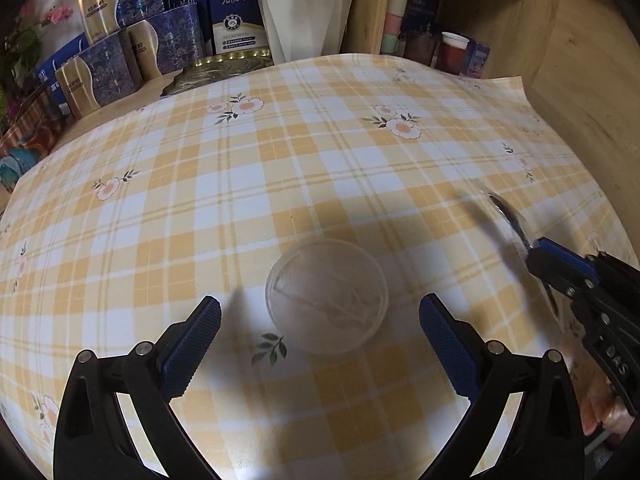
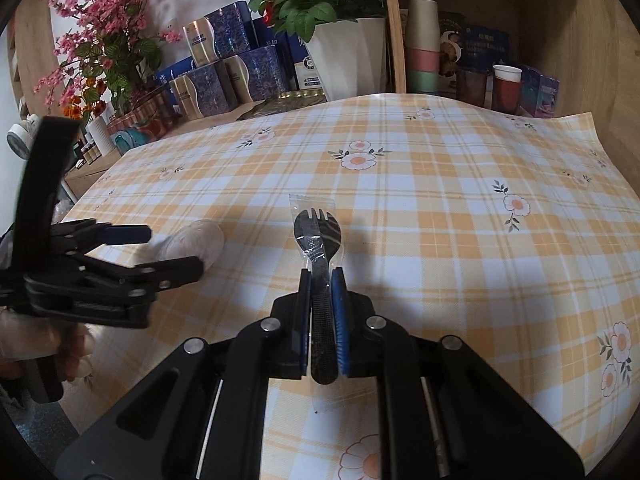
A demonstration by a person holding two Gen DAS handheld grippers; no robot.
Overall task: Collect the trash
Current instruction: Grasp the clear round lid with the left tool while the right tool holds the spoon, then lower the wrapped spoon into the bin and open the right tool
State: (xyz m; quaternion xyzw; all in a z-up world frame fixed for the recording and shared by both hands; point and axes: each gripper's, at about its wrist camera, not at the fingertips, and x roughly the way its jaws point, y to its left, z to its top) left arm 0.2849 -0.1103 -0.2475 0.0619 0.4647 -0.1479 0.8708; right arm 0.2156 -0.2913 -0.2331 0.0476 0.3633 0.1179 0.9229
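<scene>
A black plastic spoon and fork in a clear wrapper stick forward out of my right gripper, which is shut on the pack just above the yellow checked tablecloth. In the left wrist view the same pack shows at the right, held by the right gripper. A clear round plastic cup stands on the tablecloth. My left gripper hangs open above it, a finger on each side, not touching. From the right wrist view the cup lies behind the left gripper.
Blue and gold boxes, a white flower pot and pink artificial flowers line the back of the table. A wooden shelf at the back right holds stacked cups and a red paper cup.
</scene>
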